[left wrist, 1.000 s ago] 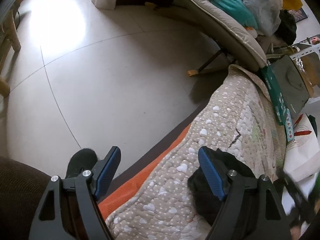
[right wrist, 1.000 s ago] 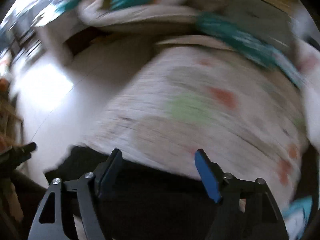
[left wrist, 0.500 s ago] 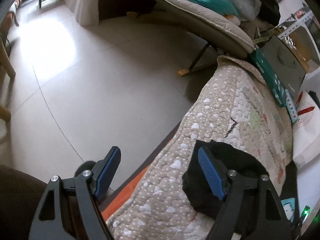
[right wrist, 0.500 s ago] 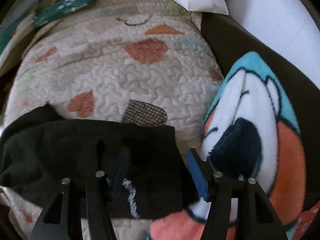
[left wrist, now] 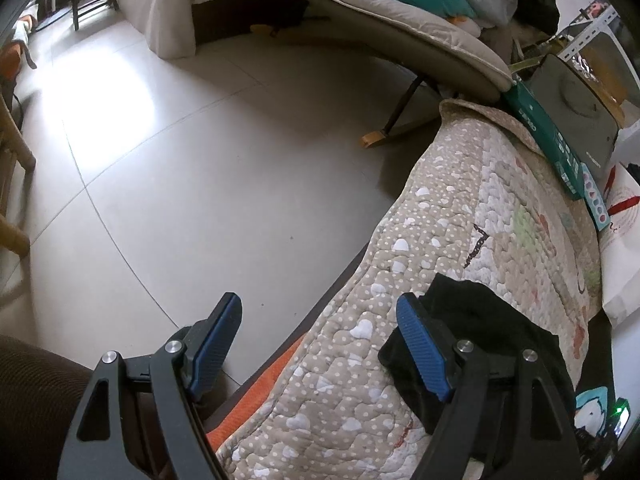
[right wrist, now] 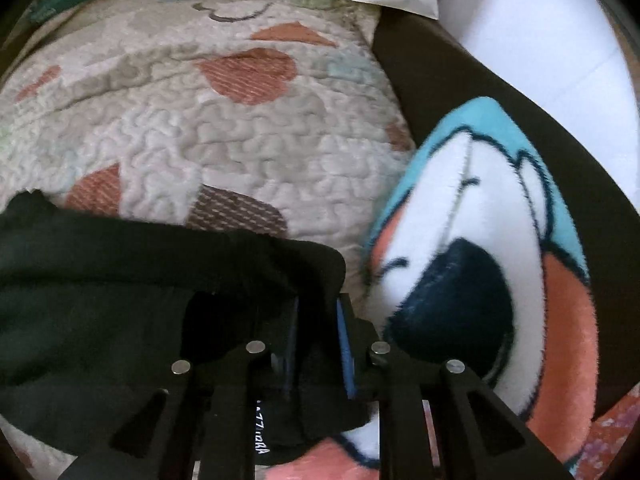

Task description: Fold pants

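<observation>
Now that the black pants, bunched on the quilted sofa cover with their long axis running left from the cartoon blanket, have a corner between the closing right gripper, folding can begin; the left gripper hangs released.
</observation>
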A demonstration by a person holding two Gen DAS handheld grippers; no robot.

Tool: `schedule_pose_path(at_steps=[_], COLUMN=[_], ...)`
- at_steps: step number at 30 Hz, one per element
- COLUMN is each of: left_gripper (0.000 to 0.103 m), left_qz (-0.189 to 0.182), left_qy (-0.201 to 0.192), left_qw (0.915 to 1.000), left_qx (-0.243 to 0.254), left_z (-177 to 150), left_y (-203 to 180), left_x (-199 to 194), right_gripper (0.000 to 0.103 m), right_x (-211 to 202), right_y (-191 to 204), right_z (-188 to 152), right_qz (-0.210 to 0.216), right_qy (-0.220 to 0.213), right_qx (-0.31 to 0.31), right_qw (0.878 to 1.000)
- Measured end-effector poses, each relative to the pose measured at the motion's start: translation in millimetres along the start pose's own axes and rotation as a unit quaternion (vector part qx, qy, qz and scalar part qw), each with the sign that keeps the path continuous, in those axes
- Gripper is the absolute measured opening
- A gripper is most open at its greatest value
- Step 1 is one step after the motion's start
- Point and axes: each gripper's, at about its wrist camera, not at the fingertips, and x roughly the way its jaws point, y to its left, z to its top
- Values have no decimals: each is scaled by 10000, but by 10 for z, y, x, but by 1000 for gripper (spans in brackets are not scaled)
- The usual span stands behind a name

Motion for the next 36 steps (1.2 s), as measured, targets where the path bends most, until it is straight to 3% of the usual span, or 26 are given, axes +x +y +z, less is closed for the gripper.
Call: schedule_pose_path(at_steps=[5,10,13,16,17,20,23,28,34,35,36], left_gripper=[79,79,79,79,79,79,79,79,79,79,79], left_qz=[-38,-65,-198,-395,-520,-911,-1110,-1294,-1252,-1233,-1195], left_qy=[108,172,397,540,566,536,506,736,635,609,596], left_qw=[9999,9998,9988,9975,9968,9944,9924,9883,9885,9890,9899], left_qx=[-43,-111,-214,-242,-223,11,166,-339,-556,-538,-466], left_z=[-3,-11,-83,-206,-251,-358,-401,-436,-397,-388,-386], left_y=[6,36,62,44,20,-97,-171,-57,48,58,51], left_x=[38,57,114,139,135,92,92,217,164,139,122], right_gripper=[72,76,76,76,76,76,76,76,75,70,56], right_x=[-149,-648,-1063,-1359,-1452,-1633,-1732,-1648,-1381,-1360,-1347], right_y=[20,15,442,1163,1534,2402,3208,4115,4596,4607,4623], right_z=[-61,-112,-70,-44,-29,-55,-154,-301,-426,-433,-448], right_qz=[76,-2,664,1968,2469,3232,3436,3099,2847,2906,2972], right_qy=[-65,-630,-1190,-1381,-1334,-1155,-941,-754,-416,-402,-390], right_qx=[-217,2,-503,-1373,-1764,-2642,-3448,-4489,-5010,-5021,-5045], right_qw=[9997,9980,9894,9609,9435,9013,8684,8347,8162,8135,8097])
